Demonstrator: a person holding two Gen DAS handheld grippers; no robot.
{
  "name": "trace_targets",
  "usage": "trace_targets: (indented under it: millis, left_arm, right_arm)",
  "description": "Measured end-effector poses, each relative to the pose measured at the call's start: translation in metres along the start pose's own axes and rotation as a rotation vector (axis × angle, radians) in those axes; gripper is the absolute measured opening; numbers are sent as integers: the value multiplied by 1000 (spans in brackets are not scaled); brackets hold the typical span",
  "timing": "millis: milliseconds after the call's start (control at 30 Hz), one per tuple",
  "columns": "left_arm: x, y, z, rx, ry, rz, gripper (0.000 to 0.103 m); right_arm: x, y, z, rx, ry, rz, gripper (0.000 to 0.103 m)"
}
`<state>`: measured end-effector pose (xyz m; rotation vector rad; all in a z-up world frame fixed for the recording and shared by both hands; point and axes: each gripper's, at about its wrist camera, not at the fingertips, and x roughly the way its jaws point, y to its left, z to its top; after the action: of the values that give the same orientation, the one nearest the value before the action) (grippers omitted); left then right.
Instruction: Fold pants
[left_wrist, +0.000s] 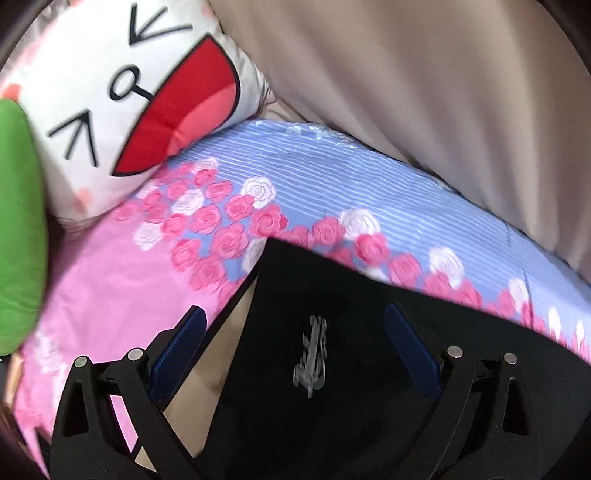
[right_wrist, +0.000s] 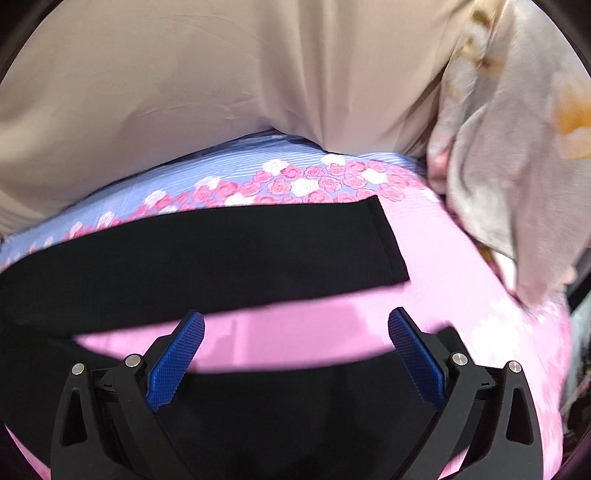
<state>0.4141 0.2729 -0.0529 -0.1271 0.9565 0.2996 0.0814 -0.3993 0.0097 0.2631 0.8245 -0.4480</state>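
Observation:
Black pants lie flat on a pink and blue rose-print bedsheet (left_wrist: 110, 288). In the left wrist view the pants (left_wrist: 332, 295) show a corner and a small grey logo (left_wrist: 312, 356). My left gripper (left_wrist: 293, 325) is open above that logo end, holding nothing. In the right wrist view one black leg (right_wrist: 221, 254) stretches across to a hem at the right, and the other leg (right_wrist: 295, 413) lies nearer. My right gripper (right_wrist: 295, 328) is open over the pink gap (right_wrist: 295, 332) between the legs, holding nothing.
A white cat-face pillow (left_wrist: 129, 92) and a green cushion (left_wrist: 18, 221) sit at the left end of the bed. A beige curtain (right_wrist: 184, 74) hangs behind the bed. A pale floral blanket (right_wrist: 517, 147) is bunched at the right.

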Motion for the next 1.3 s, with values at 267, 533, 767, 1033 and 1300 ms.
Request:
trace_targets:
  millis: [267,533,767,1033,1300]
  left_arm:
    - [37,-15,8,64,75,-63,67]
    - [22,-29,8,64,123,-115,16]
    - [-37,-14,7,45,42,-186,11]
    - [-177,41,-50,124,-99,-321,11]
    - [-195,92,-162,177,5,-278,18]
  right_arm:
    - [87,-71,64,78,81,15,98]
    - [150,-66,81,36,152,29,53]
    - [110,-48,81,-27,11,26,9]
    - [-25,-72,37,-44,-209,136,7]
    - [-59,-89,-70,-92,-133,103,7]
